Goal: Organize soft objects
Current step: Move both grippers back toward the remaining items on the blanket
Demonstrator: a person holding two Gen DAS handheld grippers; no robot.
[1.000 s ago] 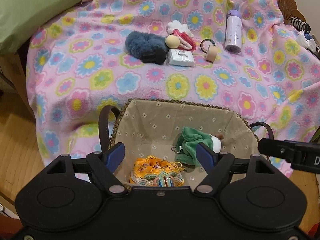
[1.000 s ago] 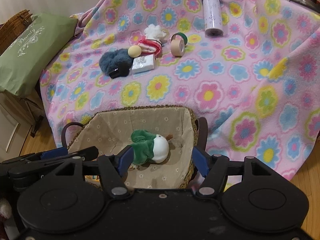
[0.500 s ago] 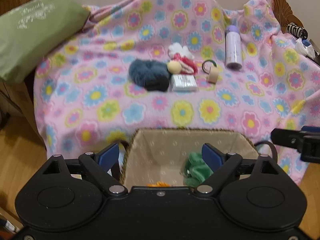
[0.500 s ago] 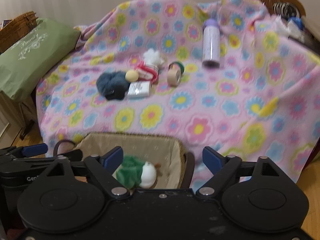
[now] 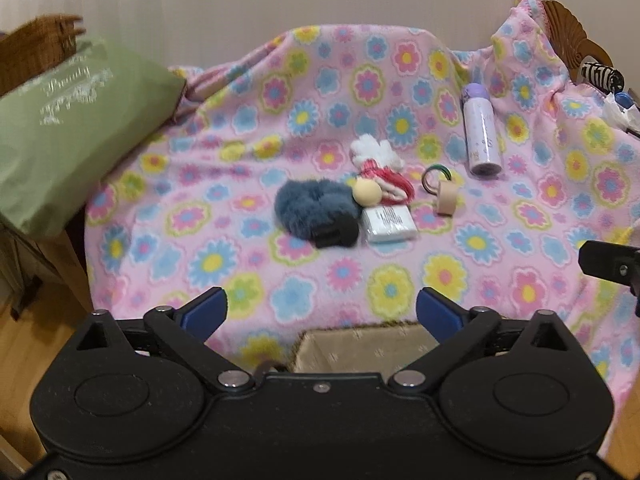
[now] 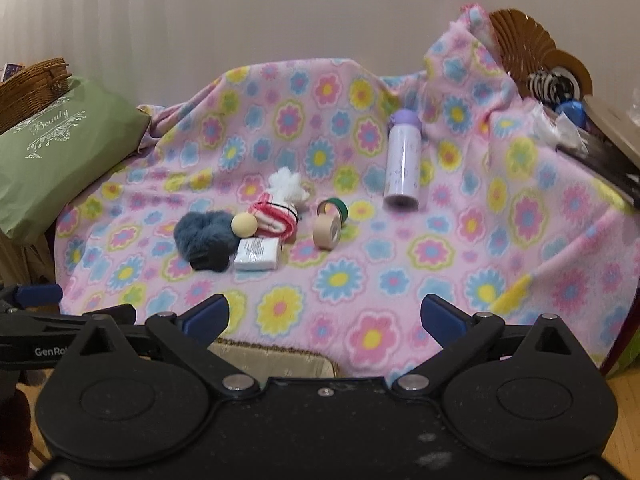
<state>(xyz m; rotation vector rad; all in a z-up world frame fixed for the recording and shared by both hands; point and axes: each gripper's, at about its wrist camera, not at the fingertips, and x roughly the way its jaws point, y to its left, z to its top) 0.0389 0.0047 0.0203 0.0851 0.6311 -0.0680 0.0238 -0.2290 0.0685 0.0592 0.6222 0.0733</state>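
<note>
A fluffy blue-grey soft thing (image 5: 312, 210) (image 6: 204, 236) lies mid-blanket, beside a cream ball (image 5: 366, 193) (image 6: 244, 225), a red-and-white plush (image 5: 380, 168) (image 6: 280, 208) and a white tissue pack (image 5: 390, 224) (image 6: 257, 255). The lined wicker basket (image 5: 360, 346) (image 6: 272, 356) shows only its far rim, below both grippers. My left gripper (image 5: 322, 306) and right gripper (image 6: 324, 314) are both open and empty, held back from the blanket over the basket. The basket's contents are hidden.
A flowered pink blanket (image 5: 200, 216) (image 6: 440, 248) covers the furniture. A lilac bottle (image 5: 482, 132) (image 6: 402, 162) and tape rolls (image 5: 446, 198) (image 6: 327, 233) lie to the right. A green cushion (image 5: 60, 128) (image 6: 52, 160) is at left, clutter (image 6: 560, 120) at right.
Both grippers have pulled back and tilted up. The basket with the green plush and orange pouch has dropped almost out of view. The things on the blanket have not moved.
</note>
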